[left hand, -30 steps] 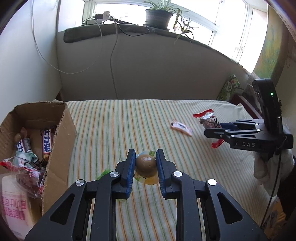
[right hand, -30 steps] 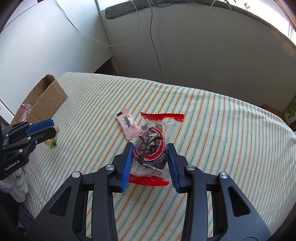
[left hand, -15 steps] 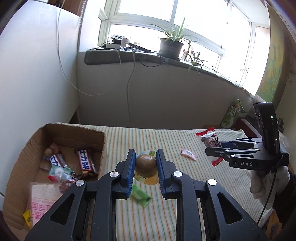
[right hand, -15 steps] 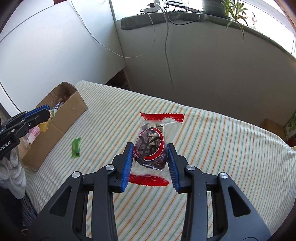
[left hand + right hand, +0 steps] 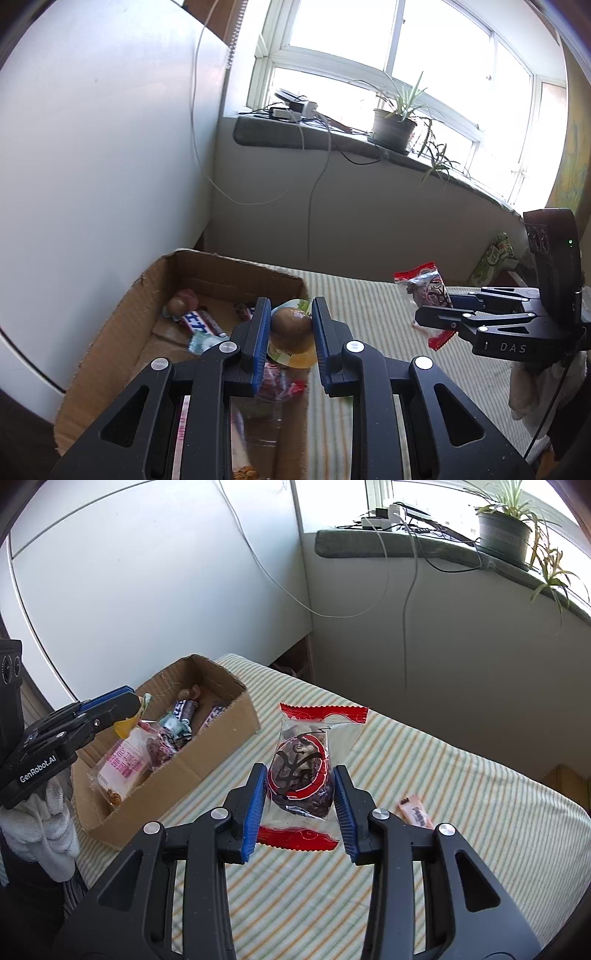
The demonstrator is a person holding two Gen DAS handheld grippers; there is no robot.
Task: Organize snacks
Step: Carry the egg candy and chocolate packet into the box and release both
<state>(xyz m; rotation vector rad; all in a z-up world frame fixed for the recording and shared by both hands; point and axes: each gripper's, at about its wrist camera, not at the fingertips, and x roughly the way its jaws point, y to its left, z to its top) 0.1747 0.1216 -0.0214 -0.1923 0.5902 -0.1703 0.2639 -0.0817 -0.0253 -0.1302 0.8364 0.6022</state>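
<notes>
White walls (image 5: 92, 155); bright window (image 5: 424, 62); potted plant (image 5: 393, 125) on grey sill (image 5: 295, 136); striped cloth (image 5: 461, 812) over table.

A jelly cup (image 5: 291, 328) with a brown dome and a yellow-green rim sits at the centre of the left wrist view, clamped between blue pads above the cardboard box (image 5: 110, 339). The box fills the lower left of that view, open-topped, with torn corrugated walls. Inside it lie blue-and-white chocolate bars (image 5: 201, 323), a small round brown sweet (image 5: 177, 304) near the far wall, and a pink-printed packet (image 5: 123, 766). A clear packet with red crimped ends (image 5: 301, 771), holding a dark lump under a red ring print, stands upright mid-frame in the right wrist view, gripped at its sides. A small pink sachet (image 5: 415, 812) lies flat on the striped cloth, right of centre.
</notes>
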